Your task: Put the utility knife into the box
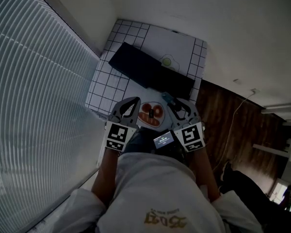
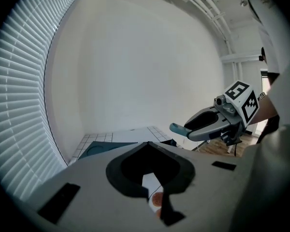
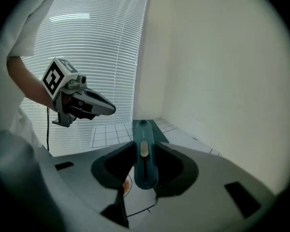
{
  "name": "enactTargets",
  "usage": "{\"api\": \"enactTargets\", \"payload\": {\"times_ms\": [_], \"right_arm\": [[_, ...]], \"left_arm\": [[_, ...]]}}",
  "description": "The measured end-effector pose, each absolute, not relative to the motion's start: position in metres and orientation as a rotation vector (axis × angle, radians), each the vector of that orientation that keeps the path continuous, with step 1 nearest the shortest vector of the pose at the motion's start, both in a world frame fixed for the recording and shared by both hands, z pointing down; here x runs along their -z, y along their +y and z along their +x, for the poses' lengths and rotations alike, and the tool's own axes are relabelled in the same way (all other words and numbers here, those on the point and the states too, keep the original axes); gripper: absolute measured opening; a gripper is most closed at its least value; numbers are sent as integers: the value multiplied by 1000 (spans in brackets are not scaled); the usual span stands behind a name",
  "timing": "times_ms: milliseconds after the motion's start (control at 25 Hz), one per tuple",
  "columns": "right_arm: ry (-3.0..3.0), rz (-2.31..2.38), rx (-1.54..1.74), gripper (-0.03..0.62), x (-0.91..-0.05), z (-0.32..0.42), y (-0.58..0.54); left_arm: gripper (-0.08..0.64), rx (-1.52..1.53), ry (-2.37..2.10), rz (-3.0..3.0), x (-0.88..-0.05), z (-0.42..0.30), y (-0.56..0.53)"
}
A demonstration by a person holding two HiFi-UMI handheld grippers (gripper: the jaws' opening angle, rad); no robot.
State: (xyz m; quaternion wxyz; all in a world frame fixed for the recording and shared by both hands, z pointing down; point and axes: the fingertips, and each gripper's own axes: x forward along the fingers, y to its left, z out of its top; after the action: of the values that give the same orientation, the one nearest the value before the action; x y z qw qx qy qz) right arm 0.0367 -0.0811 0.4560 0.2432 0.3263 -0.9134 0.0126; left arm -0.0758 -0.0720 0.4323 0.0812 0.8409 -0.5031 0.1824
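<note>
Right hand-held gripper [image 3: 145, 145]: closed on the utility knife [image 3: 144, 168]; grips the teal body from both sides, lengthwise between the jaws, cream slider facing up, nose sticking out past the fingertips. Left hand-held gripper [image 2: 147, 144]: jaws brought together at the tips, nothing between them; hangs just beside the right one, side by side in front of the person's chest [image 1: 155, 188].

Utility knife versus box [image 1: 150, 72]: well apart; held up in the air over the near end of the table [image 1: 104, 89], pointing toward the far end; box lies flat and dark across the middle of the white gridded top, slanted to the table's edges, ahead of and below both pairs of jaws. Inside of box: cannot tell from the head view.

Between the two hand-held grippers, below them: round white plate [image 1: 152, 114] with orange-red shapes, at the table's near edge. Just beside the box's far long side: small pale-green round thing [image 1: 167, 61].

Edges and room: blinds [image 1: 34, 81] close along the table's left side; plain wall [image 1: 208, 13] behind the far end; wooden floor [image 1: 218, 101] open to the right, thin cable [image 1: 237, 108] trailing over it. Open air above the box; bare gridded strip to its left, bare white patch beyond it toward the far corner.
</note>
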Motion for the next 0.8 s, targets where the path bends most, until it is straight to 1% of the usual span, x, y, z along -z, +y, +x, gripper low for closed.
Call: {"api": "enactTargets", "payload": {"times_ms": [800], "right_arm": [[-2541, 1089, -44, 137, -416, 64, -91]], "left_arm": [[8, -447, -1595, 2615, -376, -62, -94]]}}
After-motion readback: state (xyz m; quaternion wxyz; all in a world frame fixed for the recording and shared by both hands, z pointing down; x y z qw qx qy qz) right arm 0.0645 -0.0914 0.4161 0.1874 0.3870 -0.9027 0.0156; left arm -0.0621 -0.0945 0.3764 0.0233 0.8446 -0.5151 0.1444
